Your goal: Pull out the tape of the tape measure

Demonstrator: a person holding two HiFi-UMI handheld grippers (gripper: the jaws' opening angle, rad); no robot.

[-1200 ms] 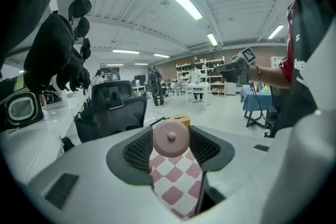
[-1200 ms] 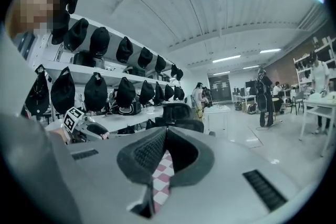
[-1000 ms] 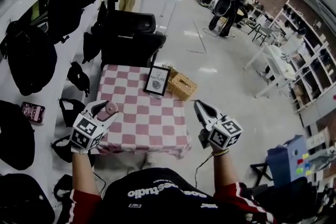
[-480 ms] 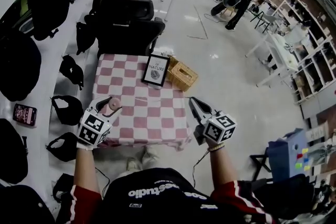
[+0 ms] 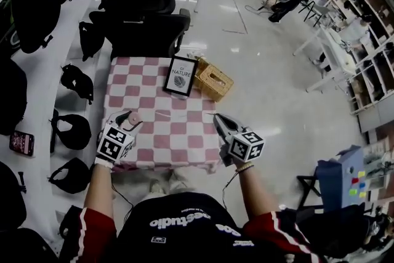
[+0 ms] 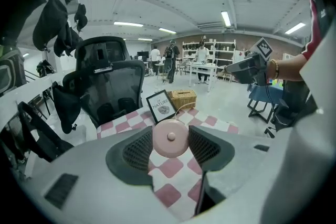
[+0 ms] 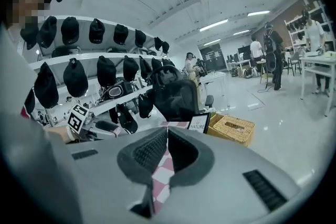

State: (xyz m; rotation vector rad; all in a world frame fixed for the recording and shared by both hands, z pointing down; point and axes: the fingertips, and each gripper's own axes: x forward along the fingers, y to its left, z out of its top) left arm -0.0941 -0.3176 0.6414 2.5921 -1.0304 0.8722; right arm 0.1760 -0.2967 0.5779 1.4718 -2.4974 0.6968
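The left gripper (image 6: 170,147) is clamped on the round pink tape measure (image 6: 170,136), held upright between its pads above the near-left part of the checked table (image 5: 184,132). The right gripper (image 7: 167,150) has its jaws pressed almost together; whether they pinch any tape cannot be made out. Both forearms (image 5: 101,188) reach forward, with the grippers well apart and angled inward over the table's near edge.
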